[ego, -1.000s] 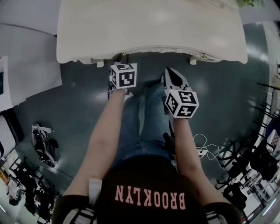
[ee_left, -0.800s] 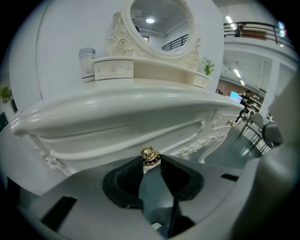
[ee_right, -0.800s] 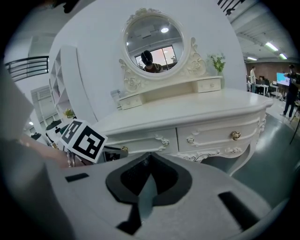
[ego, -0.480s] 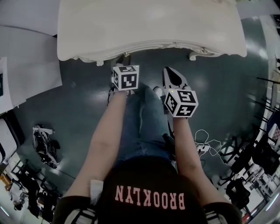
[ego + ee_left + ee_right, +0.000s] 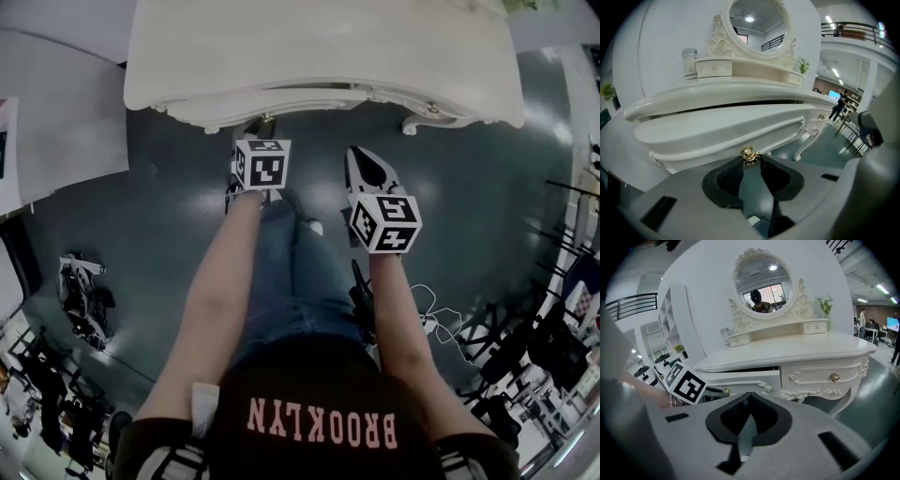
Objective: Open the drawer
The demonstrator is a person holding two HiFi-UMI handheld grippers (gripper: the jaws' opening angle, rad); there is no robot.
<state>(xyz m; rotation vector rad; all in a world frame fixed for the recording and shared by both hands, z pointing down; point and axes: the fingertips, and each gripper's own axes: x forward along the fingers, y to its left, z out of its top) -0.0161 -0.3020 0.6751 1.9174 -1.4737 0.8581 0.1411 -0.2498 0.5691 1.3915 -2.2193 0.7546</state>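
Colours, mostly cream
drawer (image 5: pixel 726 126) cream, knob (image 5: pixel 748 154) gold, marker cubes (image 5: pixel 262 162) black-white squares, floor (image 5: pixel 178 216) dark teal-grey

Only legible txt: "BROOKLYN" on person's dark shirt (image 5: pixel 322 427).

White dressing table on a dark, glossy floor

The dressing table (image 5: pixel 319 56) stands on curved legs on the floor (image 5: pixel 169 206), with one drawer (image 5: pixel 745 379) a little way out. On its top is a round mirror (image 5: pixel 761 275) with a small drawer box at each side, a jar (image 5: pixel 689 63) by one box and a small green plant (image 5: pixel 825 303) at the other. A plug strip (image 5: pixel 431 324) with a white cable lies on the floor.
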